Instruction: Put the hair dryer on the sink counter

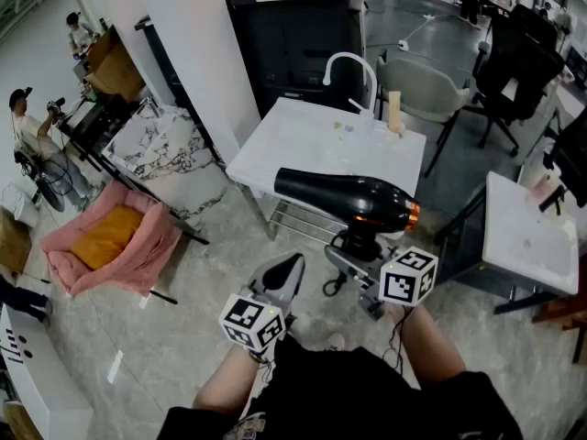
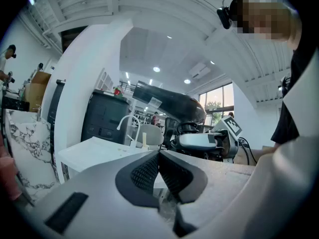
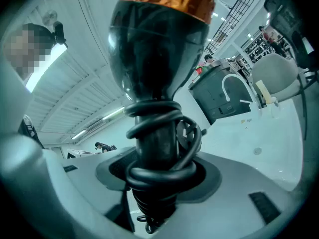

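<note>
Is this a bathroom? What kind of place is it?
Probably not a real bathroom; it looks like a big office hall. The sink counter with its faucet stands alone on the open floor, with black office chairs and a big copier nearby.

The head camera looks steeply down on the white sink counter [image 1: 312, 145] and faucet [image 1: 353, 67], which both near-level gripper cameras also catch, the right past the hair dryer [image 3: 154, 59] crowding its foreground, the left from farther back.
</note>
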A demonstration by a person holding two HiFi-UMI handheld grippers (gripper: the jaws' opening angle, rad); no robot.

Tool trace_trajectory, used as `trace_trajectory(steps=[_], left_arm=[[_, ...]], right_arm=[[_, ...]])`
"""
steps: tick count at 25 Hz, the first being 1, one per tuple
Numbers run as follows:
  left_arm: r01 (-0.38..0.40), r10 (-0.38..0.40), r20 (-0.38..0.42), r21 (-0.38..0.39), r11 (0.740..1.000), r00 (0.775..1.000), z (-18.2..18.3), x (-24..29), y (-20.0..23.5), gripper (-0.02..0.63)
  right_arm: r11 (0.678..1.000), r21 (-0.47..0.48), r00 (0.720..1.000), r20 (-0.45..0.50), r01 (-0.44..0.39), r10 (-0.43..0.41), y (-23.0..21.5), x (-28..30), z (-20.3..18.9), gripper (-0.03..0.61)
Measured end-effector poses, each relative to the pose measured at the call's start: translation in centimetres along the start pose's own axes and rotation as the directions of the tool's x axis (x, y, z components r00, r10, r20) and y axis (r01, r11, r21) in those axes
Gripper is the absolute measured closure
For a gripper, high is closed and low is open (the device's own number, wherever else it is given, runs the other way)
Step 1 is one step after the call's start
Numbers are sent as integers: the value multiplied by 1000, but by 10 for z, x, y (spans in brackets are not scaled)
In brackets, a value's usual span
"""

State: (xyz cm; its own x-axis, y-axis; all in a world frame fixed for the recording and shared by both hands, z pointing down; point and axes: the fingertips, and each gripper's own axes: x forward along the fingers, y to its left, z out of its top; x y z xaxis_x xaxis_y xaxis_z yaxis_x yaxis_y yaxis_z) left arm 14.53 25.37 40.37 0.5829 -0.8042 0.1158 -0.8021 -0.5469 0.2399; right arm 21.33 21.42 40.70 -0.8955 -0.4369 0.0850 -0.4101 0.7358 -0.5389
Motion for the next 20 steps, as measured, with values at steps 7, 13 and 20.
trace_trajectory(steps=[7, 13, 20], left_arm=[[7, -7, 0, 4, 1000, 1000, 0, 1, -1, 611], [2, -2, -8, 0, 1000, 1000, -1, 2, 2, 612], [-2, 2, -8, 8, 1000, 1000, -4, 9, 4, 611]], right_arm=[[1000, -17, 1000, 7, 9, -9, 0, 0, 3, 336], [999, -32, 1000, -4, 8, -8, 0, 0, 2, 336], [999, -32, 1000, -27, 14, -15, -10, -2, -3, 336]])
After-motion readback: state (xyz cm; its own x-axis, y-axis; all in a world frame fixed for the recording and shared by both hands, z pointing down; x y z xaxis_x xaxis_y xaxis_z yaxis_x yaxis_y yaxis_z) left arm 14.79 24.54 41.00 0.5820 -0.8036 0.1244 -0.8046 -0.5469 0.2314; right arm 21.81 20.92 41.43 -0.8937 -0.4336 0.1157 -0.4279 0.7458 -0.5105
